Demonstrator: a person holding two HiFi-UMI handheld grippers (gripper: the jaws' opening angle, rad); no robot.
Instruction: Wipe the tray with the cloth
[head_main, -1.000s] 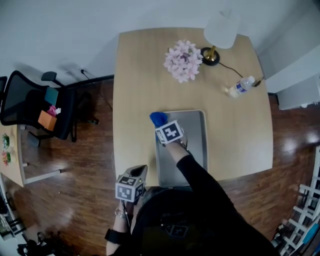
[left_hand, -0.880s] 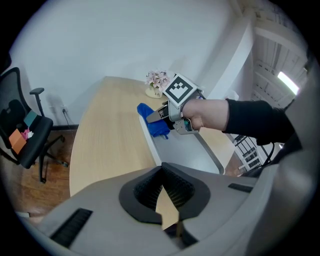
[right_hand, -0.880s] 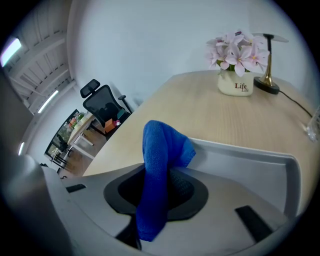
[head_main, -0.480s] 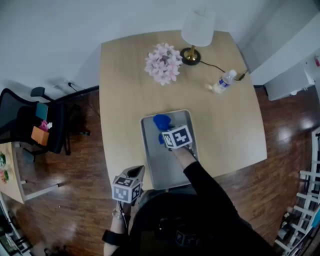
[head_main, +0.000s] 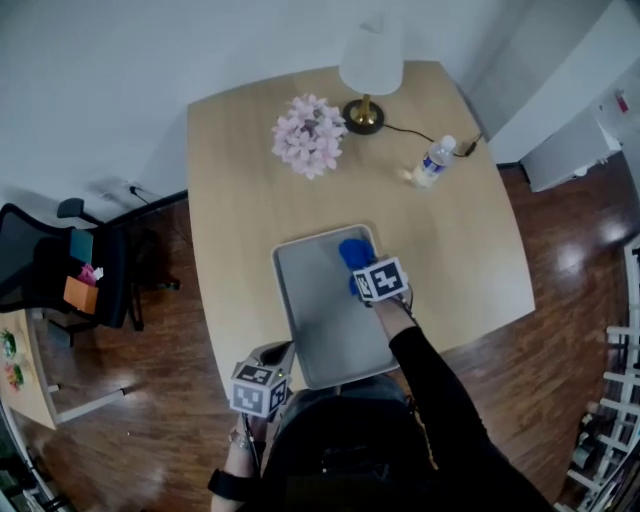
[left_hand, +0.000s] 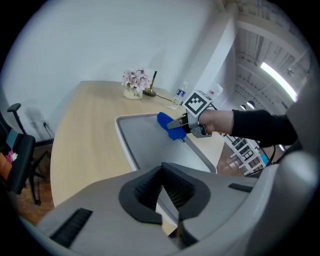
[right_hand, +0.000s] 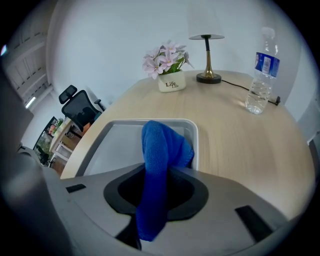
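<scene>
The right gripper (head_main: 361, 271) has its 2 jaws clenched on the blue cloth (right_hand: 159, 150), which runs up between the pads and bunches out past the tips in a rounded fold. That fold sits over the far right corner of the grey tray (head_main: 305, 310), close against the right rim; in the left gripper view its lower end seems to meet the tray floor, though contact cannot be told for sure. A black sleeve (head_main: 430, 370) reaches in from the near side to this gripper.

The tray lies on the pale wooden bench (head_main: 230, 200), towards its near edge, with the long side running near to far.

The left gripper (head_main: 277, 352) hangs at the near edge of the bench, just beside the tray's near left corner. Its jaws are drawn together at the tips with nothing between them.

At the far end of the bench stand a pot of pink flowers (head_main: 309, 135) and, to its right, a lamp (head_main: 371, 70) with a brass base. A plastic water bottle (right_hand: 261, 75) stands further right, well apart from the tray. A black office chair (head_main: 60, 270) stands on the dark wood floor (head_main: 150, 400) to the left of the bench.
</scene>
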